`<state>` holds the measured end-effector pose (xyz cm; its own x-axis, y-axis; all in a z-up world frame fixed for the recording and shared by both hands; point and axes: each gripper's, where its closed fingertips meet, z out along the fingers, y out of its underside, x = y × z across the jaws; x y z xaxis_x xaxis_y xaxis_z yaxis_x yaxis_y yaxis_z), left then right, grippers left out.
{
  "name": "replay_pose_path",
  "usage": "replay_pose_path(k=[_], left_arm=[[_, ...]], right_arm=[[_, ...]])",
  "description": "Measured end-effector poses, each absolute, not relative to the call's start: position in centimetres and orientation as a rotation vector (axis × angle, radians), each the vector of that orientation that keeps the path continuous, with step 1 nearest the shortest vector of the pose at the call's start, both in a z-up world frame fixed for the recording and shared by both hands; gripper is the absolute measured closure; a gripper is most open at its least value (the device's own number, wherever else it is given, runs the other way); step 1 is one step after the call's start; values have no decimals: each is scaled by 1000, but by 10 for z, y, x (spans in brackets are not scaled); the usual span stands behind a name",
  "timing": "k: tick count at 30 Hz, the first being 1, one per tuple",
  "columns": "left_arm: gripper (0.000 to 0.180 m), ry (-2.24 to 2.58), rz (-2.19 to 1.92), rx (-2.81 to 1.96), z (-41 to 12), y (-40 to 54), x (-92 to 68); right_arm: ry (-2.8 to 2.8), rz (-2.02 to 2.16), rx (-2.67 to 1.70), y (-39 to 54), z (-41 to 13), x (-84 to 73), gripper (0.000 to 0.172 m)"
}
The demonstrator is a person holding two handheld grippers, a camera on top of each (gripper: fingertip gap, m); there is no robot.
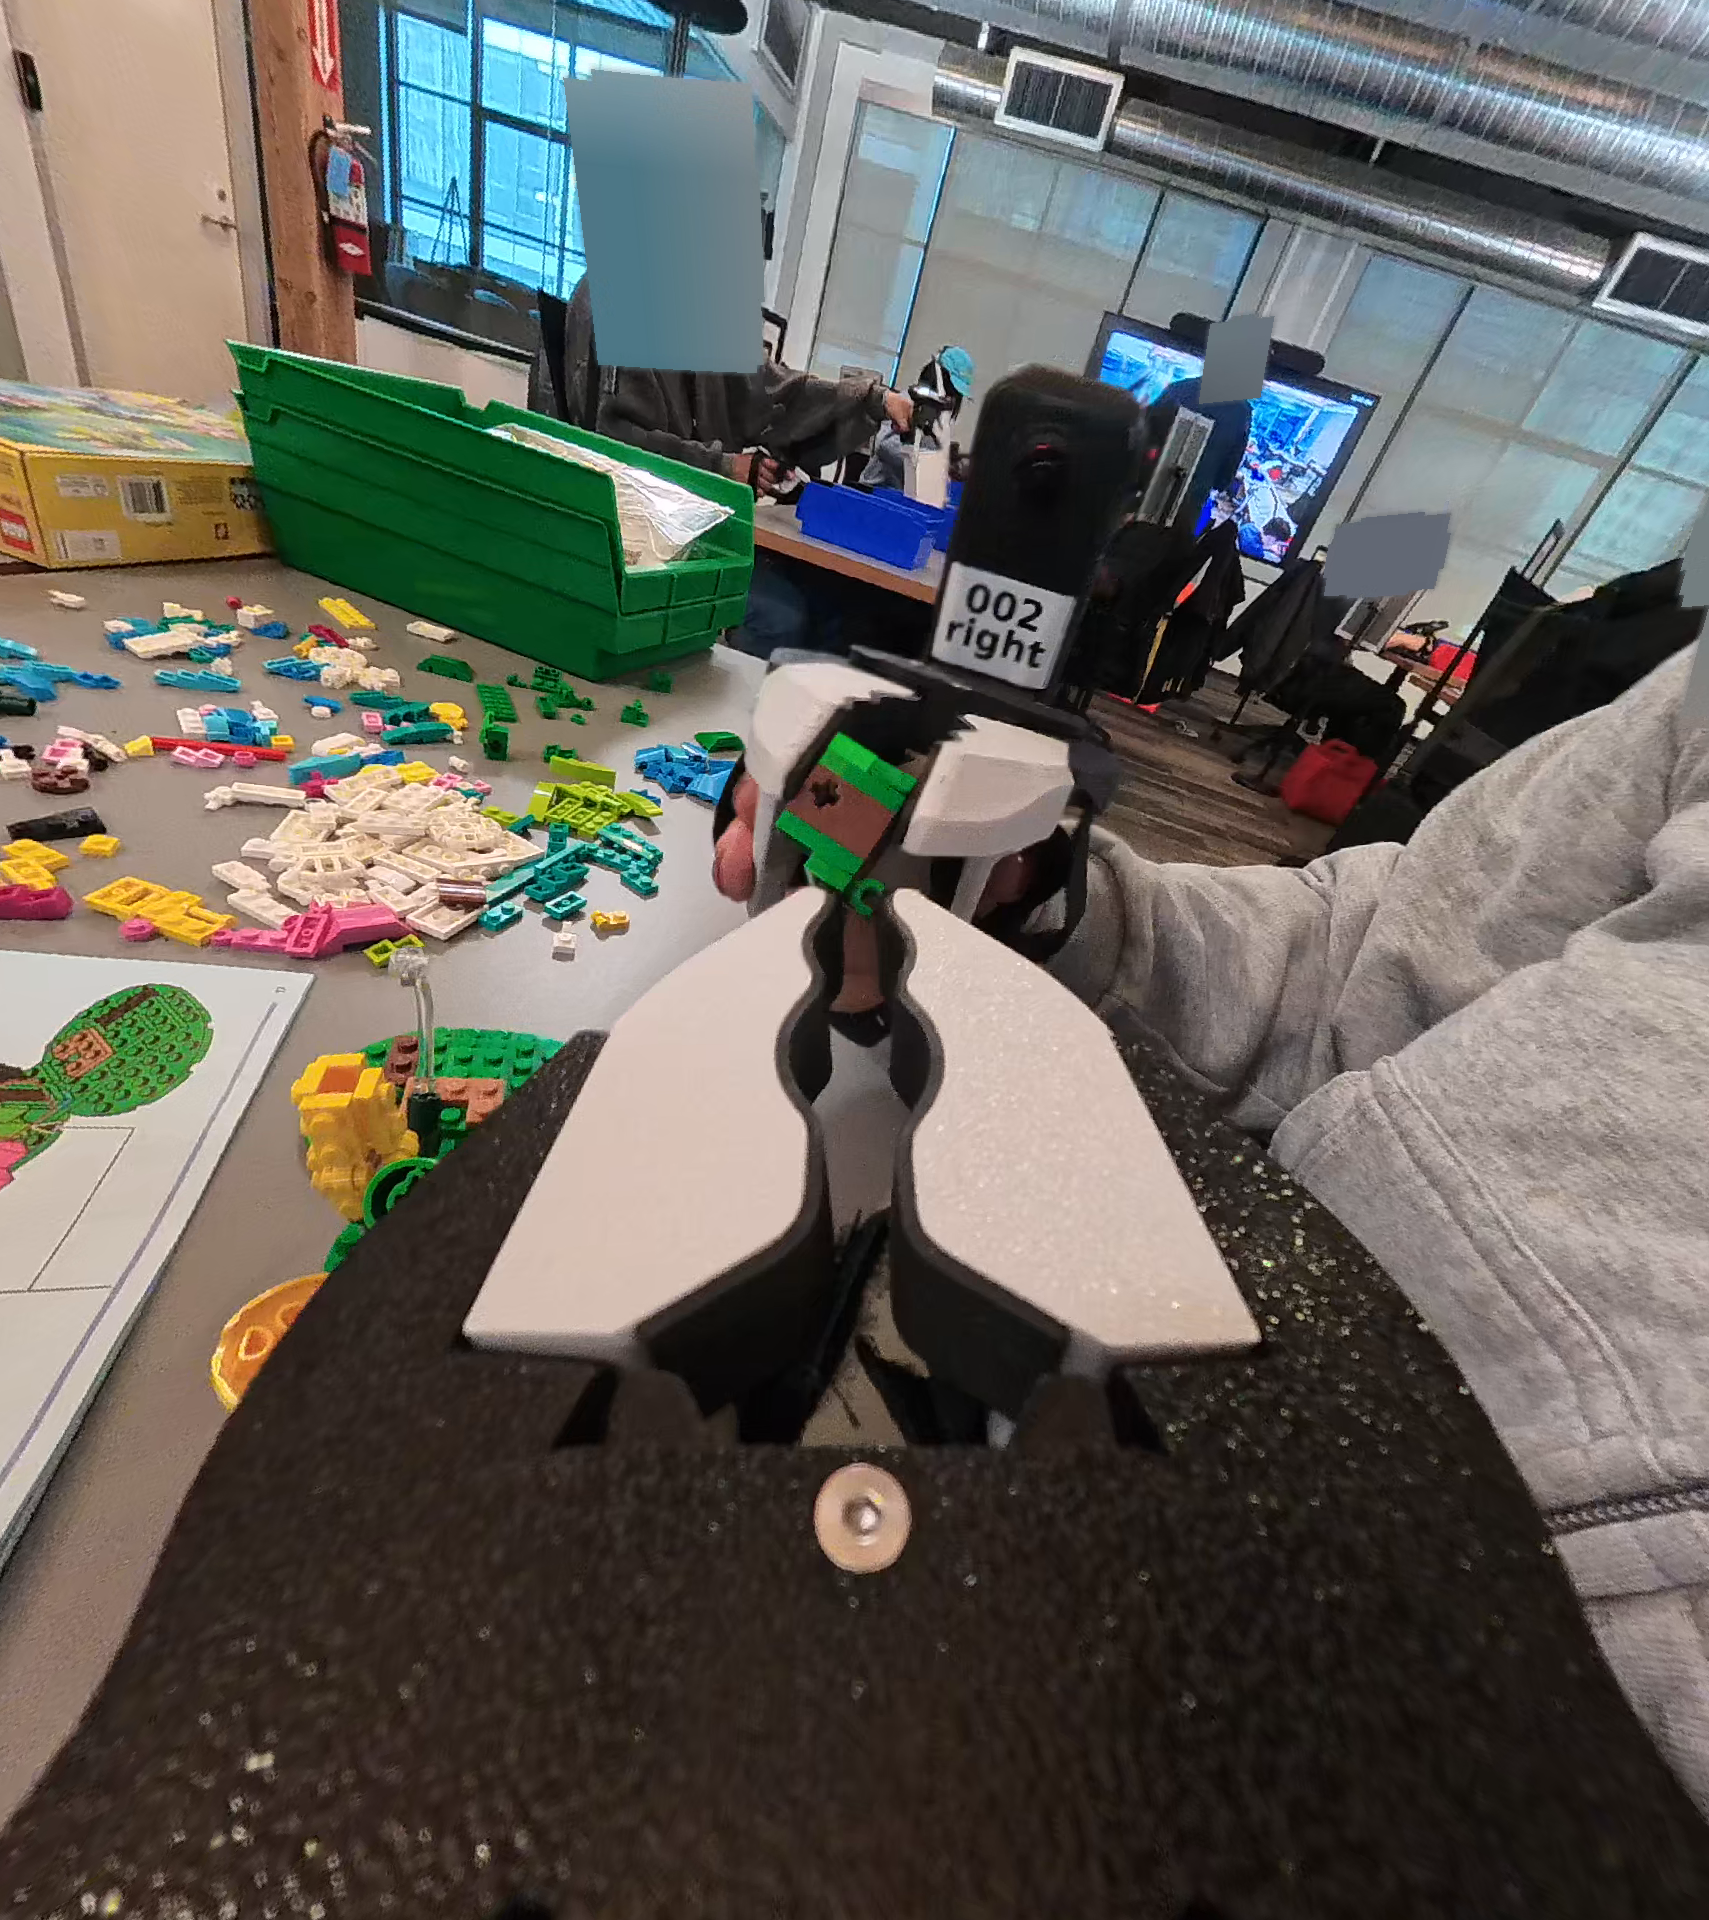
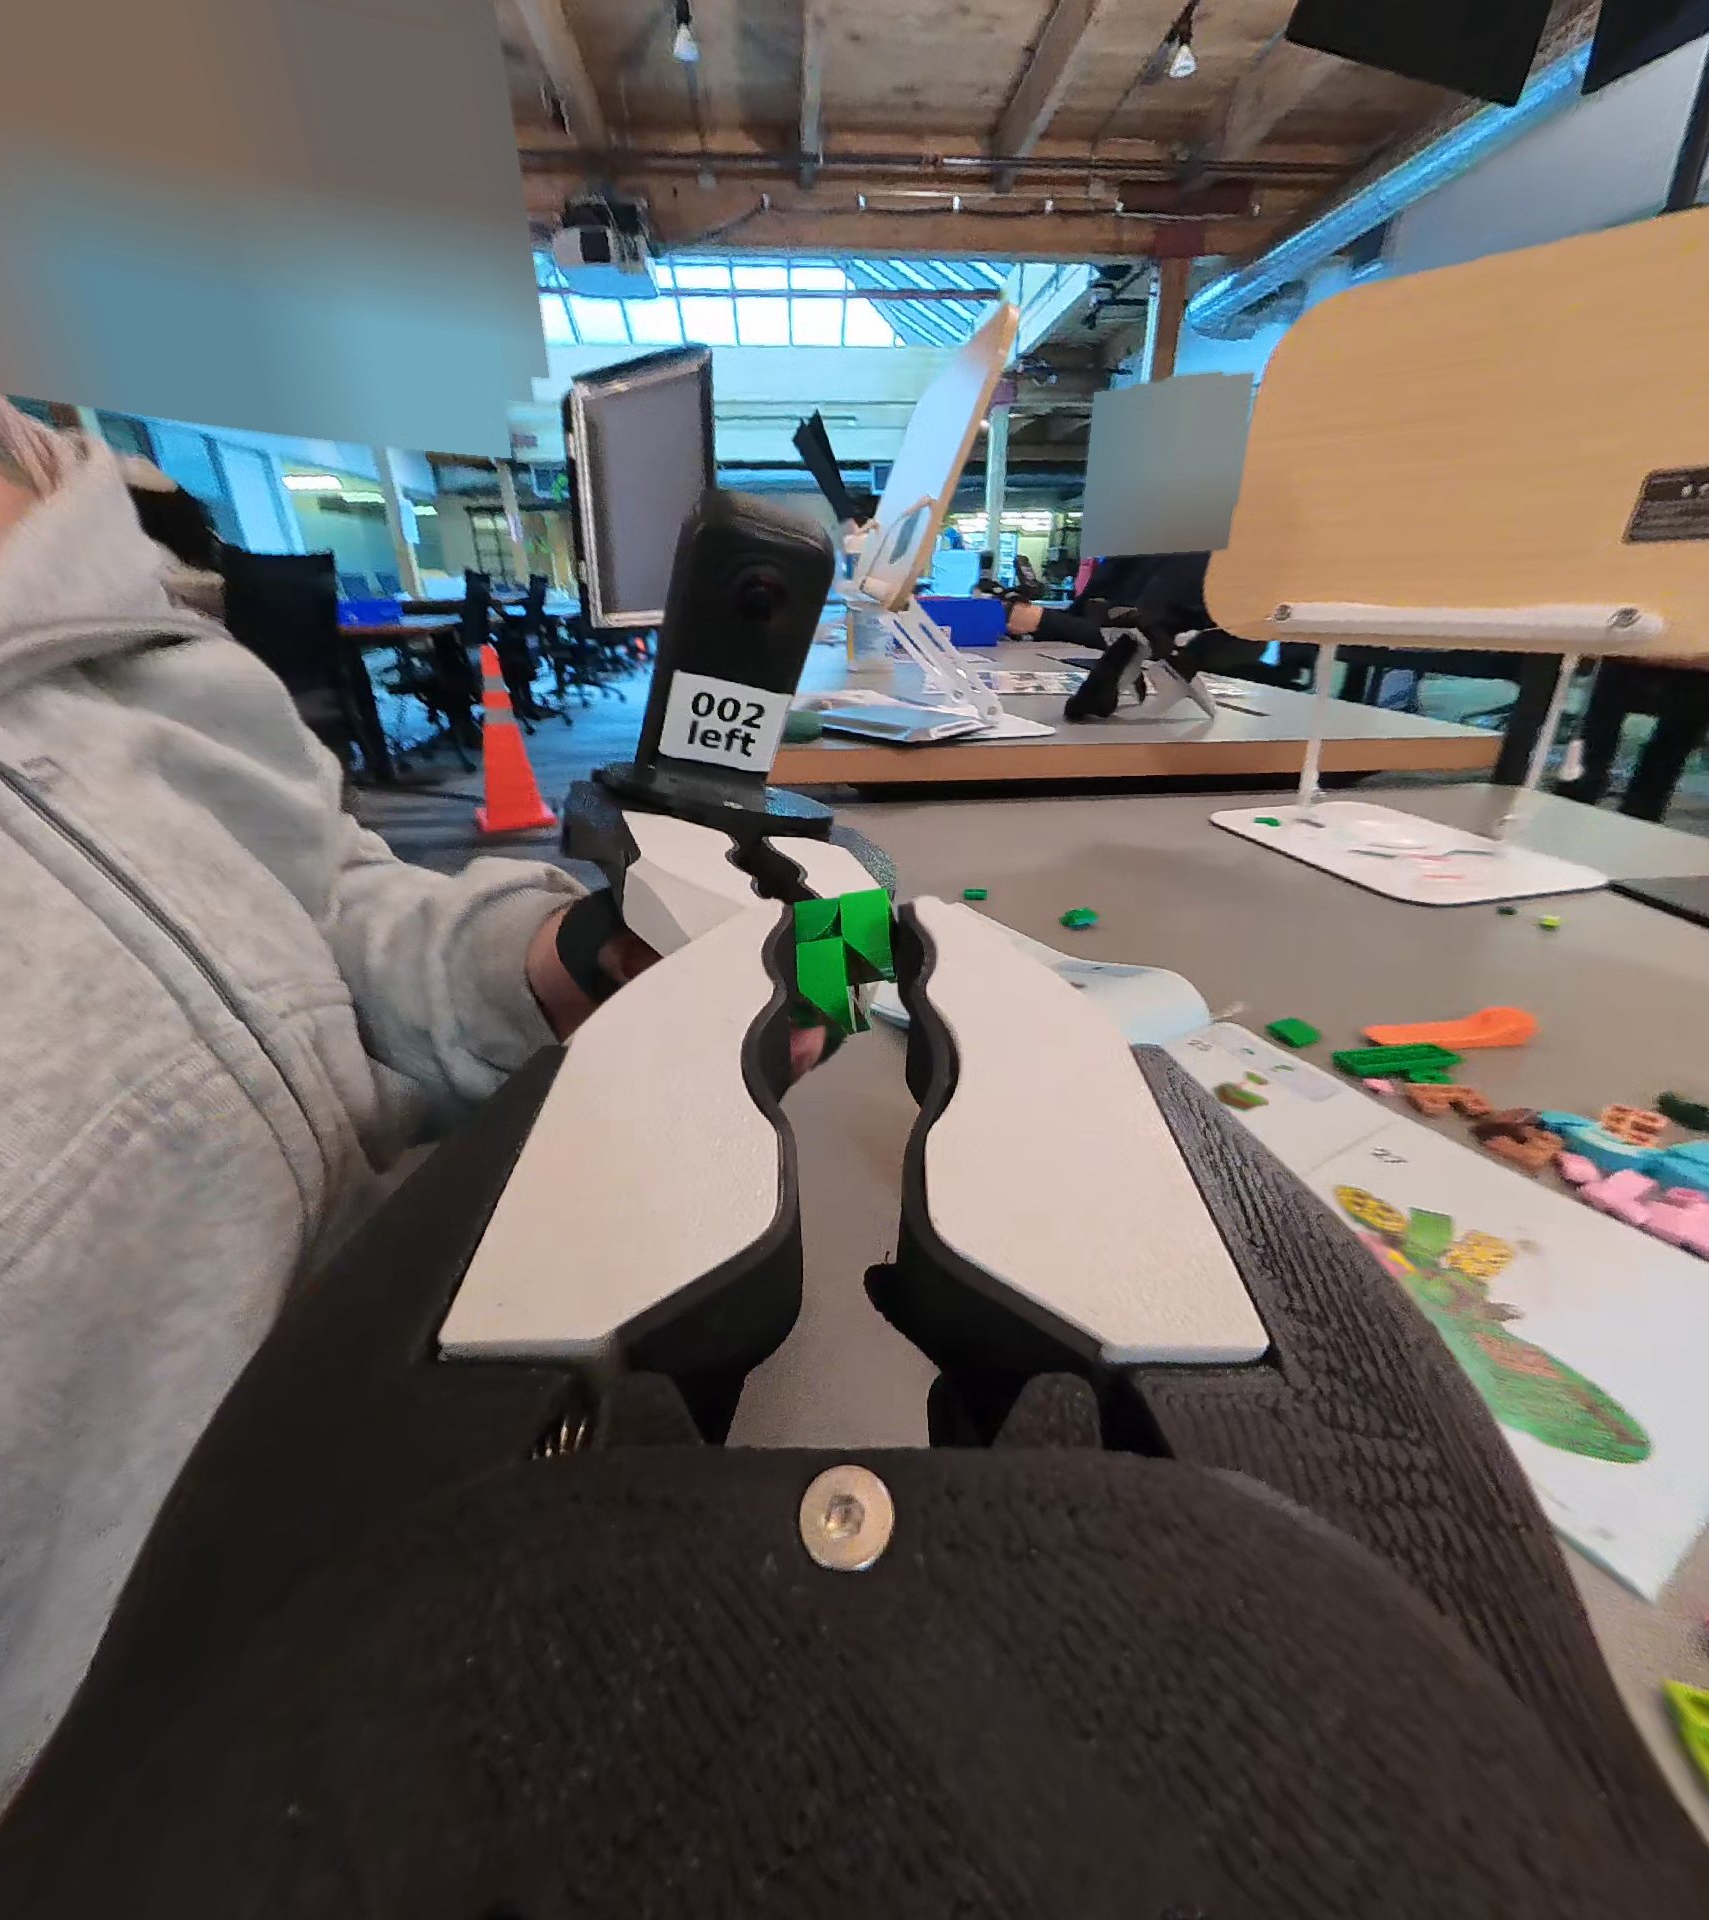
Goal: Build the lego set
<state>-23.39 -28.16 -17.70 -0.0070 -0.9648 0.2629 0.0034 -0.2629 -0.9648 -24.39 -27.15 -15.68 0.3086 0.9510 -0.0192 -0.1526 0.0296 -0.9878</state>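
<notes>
**Two grippers meet on one small green build, held in mid-air**

Closest to the lens, your left gripper shows grainy white finger shells with wavy black rubber liners, nearly closed, the tips pinching a tiny green clip piece at the bottom edge of the little assembly. Facing it, your right gripper clamps that green-and-brown toy-brick assembly across its sides, pads pressed on it from both flanks. You hold it up off the grey table, well above the loose parts, likely so both tools can reach it from opposite ends.

Look at the block itself: glossy hard plastic, stepped green plates sandwiching a flat brown tile with a cross-shaped hole. From the right wrist view it reads as sloped green wedges, slightly tilted.

Down on the table, a scatter of white, teal, yellow and pink plastic bricks lies spread out, a printed instruction sheet sits flat at your left, and a round green studded baseplate build waits beside it. Stacked green plastic bins stand behind.
</notes>
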Motion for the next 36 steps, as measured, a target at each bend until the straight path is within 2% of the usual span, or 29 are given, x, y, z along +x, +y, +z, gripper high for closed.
replay_pose_path(k=[7, 18, 23, 31, 36], left_arm=[[177, 1078, -1420, -1376, -175, -283, -235], [171, 1015, -1854, -1394, -162, -303, -234], [171, 1033, -1851, -1410, -163, -304, -233], [156, 1037, -1928, -1443, -164, -307, -234], [164, 1038, -2025, -1390, -159, -314, -235]], right_arm=[[-831, 1150, -1238, -272, -155, -244, 156], [-1035, 905, -1034, -292, -151, -239, 156], [-1052, 880, -1013, -295, -151, -239, 156], [-1070, 935, -992, -302, -149, -241, 157], [-1082, 939, -977, -306, -147, -243, 156]])
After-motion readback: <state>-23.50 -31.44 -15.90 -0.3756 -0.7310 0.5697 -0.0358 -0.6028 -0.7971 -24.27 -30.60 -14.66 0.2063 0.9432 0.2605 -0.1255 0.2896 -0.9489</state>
